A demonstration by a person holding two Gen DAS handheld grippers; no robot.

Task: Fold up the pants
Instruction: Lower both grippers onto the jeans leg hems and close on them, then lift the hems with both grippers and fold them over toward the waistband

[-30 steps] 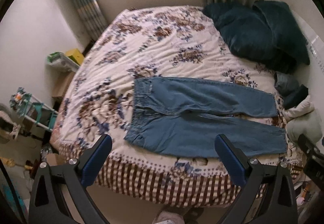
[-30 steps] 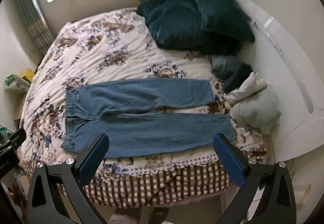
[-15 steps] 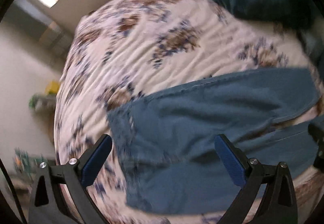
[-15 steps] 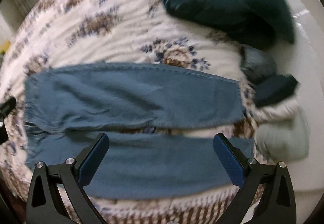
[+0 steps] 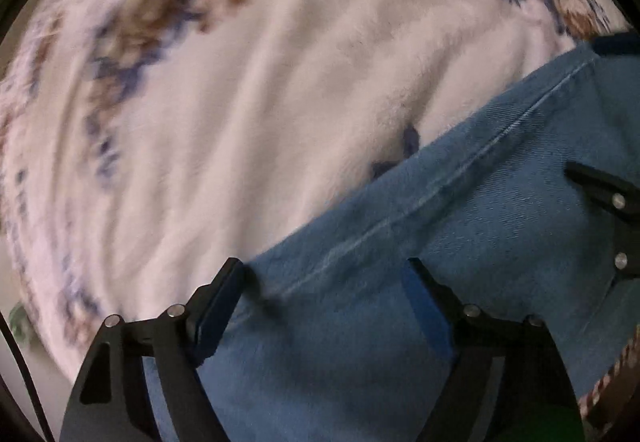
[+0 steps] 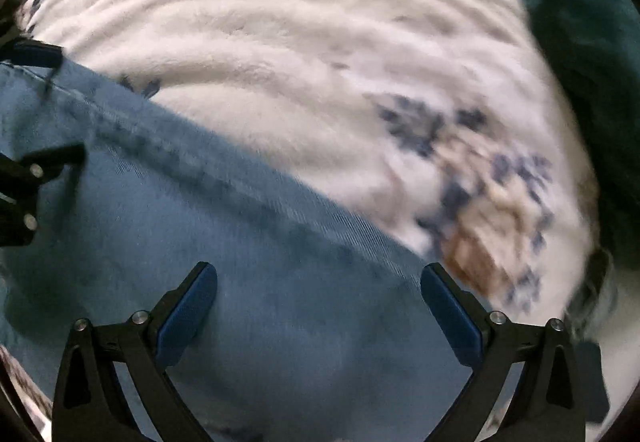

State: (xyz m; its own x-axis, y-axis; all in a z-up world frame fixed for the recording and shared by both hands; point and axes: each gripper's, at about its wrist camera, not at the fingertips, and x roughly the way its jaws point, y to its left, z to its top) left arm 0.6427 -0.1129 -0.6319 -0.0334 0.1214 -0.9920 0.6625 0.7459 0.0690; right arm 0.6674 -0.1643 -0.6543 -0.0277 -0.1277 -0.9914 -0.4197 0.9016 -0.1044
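Claws first, close to the cameras. Left gripper (image 5: 324, 282): pointing down over the blue pants (image 5: 460, 242), jaws closing, one pad just off the far edge of the cloth, the other over the denim. No pinch yet, nothing held. Right gripper (image 6: 318, 294): also pointing down over the pants (image 6: 240, 262), jaws wide apart, blue pads above the denim, nothing gripped.

Pants next: lying flat on the bed cover (image 5: 240, 102), near its front edge, with a striped brown bit of that edge (image 5: 616, 370) peeking out low on the right of the left view. One long seam running slantwise along the far side of the leg. No fold to be seen in either view, only smooth cloth, though just a small part shows.

Farther out: white fluffy cover with brown and blue flowers (image 6: 480, 210), bare of clothes. Farthest, toward the right corner of the bed, a dark green pillow (image 6: 580, 42).

Job barely begun, by the look of it. Done: both claws down at the far side of the leg. Left to do: grab that edge, lift it over toward the front edge, lay one leg on the other, then fold the long way. All a guess from how things lie.
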